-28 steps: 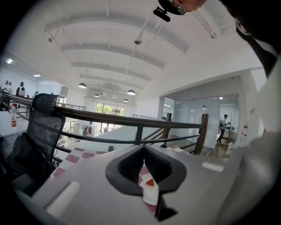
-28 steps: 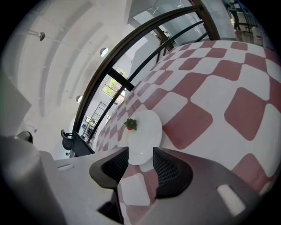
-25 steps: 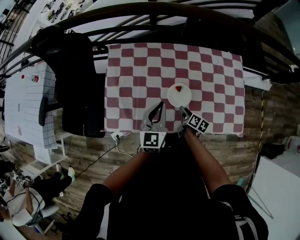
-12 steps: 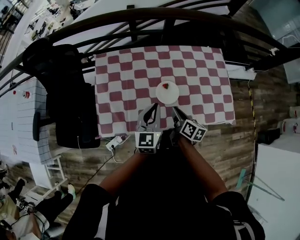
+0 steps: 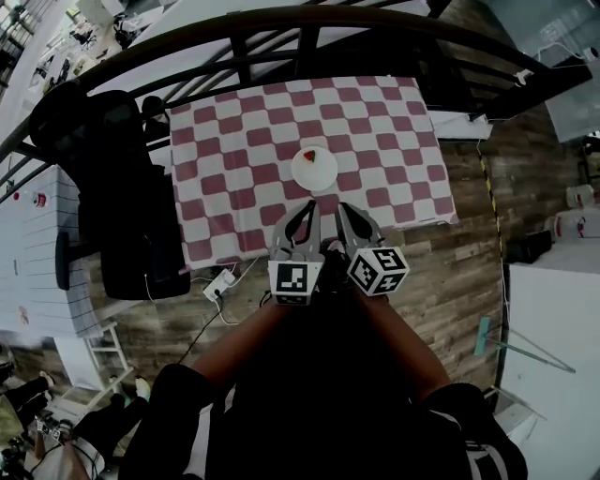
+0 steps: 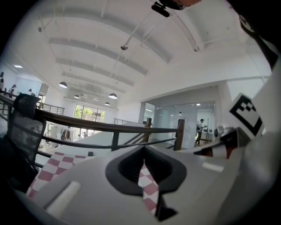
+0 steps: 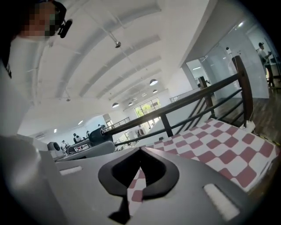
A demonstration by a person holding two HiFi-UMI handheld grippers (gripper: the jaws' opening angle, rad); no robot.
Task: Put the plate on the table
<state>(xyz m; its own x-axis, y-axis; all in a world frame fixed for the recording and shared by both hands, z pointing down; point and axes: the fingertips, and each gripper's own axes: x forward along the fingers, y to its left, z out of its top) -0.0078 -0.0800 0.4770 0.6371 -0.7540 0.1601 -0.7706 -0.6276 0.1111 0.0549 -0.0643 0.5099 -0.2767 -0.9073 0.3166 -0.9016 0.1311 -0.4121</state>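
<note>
A white plate (image 5: 316,172) with a small red piece (image 5: 308,157) on it lies on the table's red-and-white checked cloth (image 5: 234,159), near the middle. Both grippers hang side by side over the table's near edge, a short way from the plate and not touching it. My left gripper (image 5: 310,203) is shut with nothing in it; in the left gripper view its tips (image 6: 143,150) meet over the cloth (image 6: 48,169). My right gripper (image 5: 340,206) is also shut and empty, its tips (image 7: 140,151) closed above the cloth (image 7: 219,149).
A black office chair (image 5: 112,187) stands against the table's left side. A dark railing (image 5: 281,28) runs behind the table. A power strip with a cable (image 5: 217,284) lies on the wooden floor by the near left corner. White tables stand at far left (image 5: 28,244) and right (image 5: 553,356).
My right gripper has drawn back from the plate's near rim and its jaws have closed. The plate stays on the cloth. Both grippers now sit nearer the table's edge.
</note>
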